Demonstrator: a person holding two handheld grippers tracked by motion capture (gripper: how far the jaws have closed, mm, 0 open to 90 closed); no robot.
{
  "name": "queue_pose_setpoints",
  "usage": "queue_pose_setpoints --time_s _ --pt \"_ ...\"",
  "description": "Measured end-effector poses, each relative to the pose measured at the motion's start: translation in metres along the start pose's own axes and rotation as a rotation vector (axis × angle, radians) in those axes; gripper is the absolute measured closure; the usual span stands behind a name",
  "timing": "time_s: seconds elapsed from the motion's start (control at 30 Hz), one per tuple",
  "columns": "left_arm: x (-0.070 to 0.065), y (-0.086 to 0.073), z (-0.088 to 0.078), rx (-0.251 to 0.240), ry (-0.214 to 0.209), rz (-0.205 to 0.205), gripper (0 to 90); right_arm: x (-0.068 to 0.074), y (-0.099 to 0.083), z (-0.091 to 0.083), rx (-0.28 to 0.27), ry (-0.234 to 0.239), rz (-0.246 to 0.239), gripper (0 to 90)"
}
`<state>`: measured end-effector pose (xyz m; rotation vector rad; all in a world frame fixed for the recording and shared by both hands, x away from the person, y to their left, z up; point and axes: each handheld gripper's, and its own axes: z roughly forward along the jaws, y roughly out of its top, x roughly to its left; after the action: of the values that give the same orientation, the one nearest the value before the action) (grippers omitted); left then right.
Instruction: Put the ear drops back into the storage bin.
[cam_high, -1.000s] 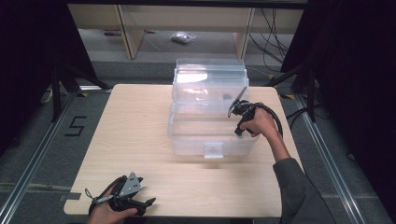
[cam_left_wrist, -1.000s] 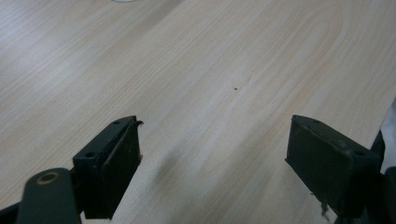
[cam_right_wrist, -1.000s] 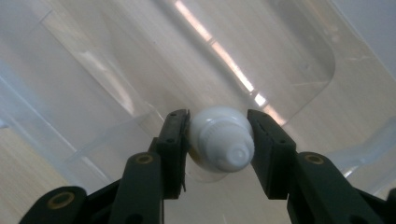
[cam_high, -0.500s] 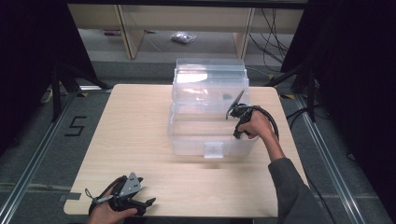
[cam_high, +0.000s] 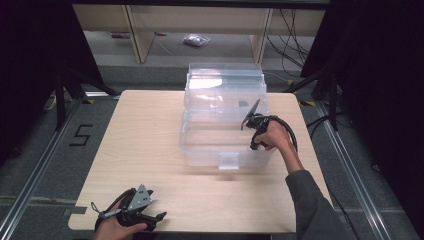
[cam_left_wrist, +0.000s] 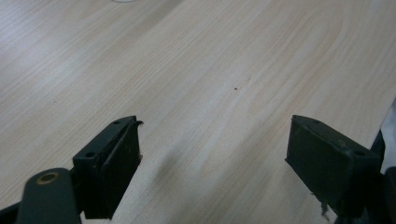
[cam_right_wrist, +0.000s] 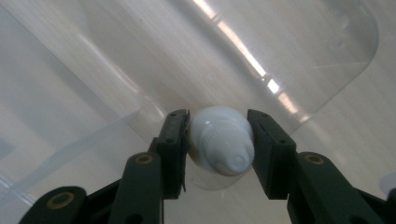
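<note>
In the high view, I am holding my right gripper (cam_high: 248, 120) over the right side of the clear plastic storage box (cam_high: 225, 122), which is sitting open near the far middle of the pale wooden table (cam_high: 150, 140). The jaws are pointing toward the box's inside; what they hold is too small to make out here. My left gripper (cam_high: 159, 217) is resting at the near left edge of the table, well apart from the box.

In the left gripper view, I am keeping the two black jaws spread wide, with bare wood grain between them and nothing in their grasp.

In the right gripper view, my jaws are clamping a small white ribbed plastic bottle (cam_right_wrist: 221, 140), one pad pressing on each side of it. It is sitting right between the fingertips, above the box's transparent wall and floor. Its long axis is running roughly along the gripper's own line, and its rounded ribbed end is pointing back toward the camera, slightly downward.
</note>
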<state>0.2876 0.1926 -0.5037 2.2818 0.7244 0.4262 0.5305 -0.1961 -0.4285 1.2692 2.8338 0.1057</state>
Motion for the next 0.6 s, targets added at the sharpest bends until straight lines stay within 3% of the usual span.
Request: queue_pose_setpoints --time_s 0.03,0.07,0.1,0.23,0.47,0.5,0.6 --pt "0.0001 0.0000 0.0000 0.001 -0.001 0.001 17.0 -0.0038 -0.0007 0.0027 -0.005 -0.002 -0.041 60.1" --pt "0.0001 -0.0001 0.0001 0.002 -0.001 0.001 17.0 -0.0032 -0.0016 0.0035 -0.005 -0.003 -0.021 60.1" --pt "0.0000 -0.0001 0.0002 0.002 -0.001 0.000 17.0 -0.0054 -0.0025 0.0045 -0.013 -0.001 -0.044 60.1" --pt "-0.0002 0.0000 0.0002 0.002 -0.001 0.000 17.0 -0.0021 -0.0025 0.0033 0.014 0.005 0.000 60.0" --pt "-0.0002 0.0000 0.0002 0.002 -0.001 0.001 17.0 -0.0042 -0.0040 0.0044 0.011 0.005 -0.028 59.9" --pt "-0.0001 0.0000 0.0001 0.002 -0.001 0.001 17.0 -0.0073 -0.0039 0.0034 0.006 -0.017 -0.067 59.6" --pt "-0.0001 -0.0001 0.0003 0.003 -0.002 0.000 17.0 -0.0045 -0.0049 0.0016 0.000 -0.029 -0.040 56.5"
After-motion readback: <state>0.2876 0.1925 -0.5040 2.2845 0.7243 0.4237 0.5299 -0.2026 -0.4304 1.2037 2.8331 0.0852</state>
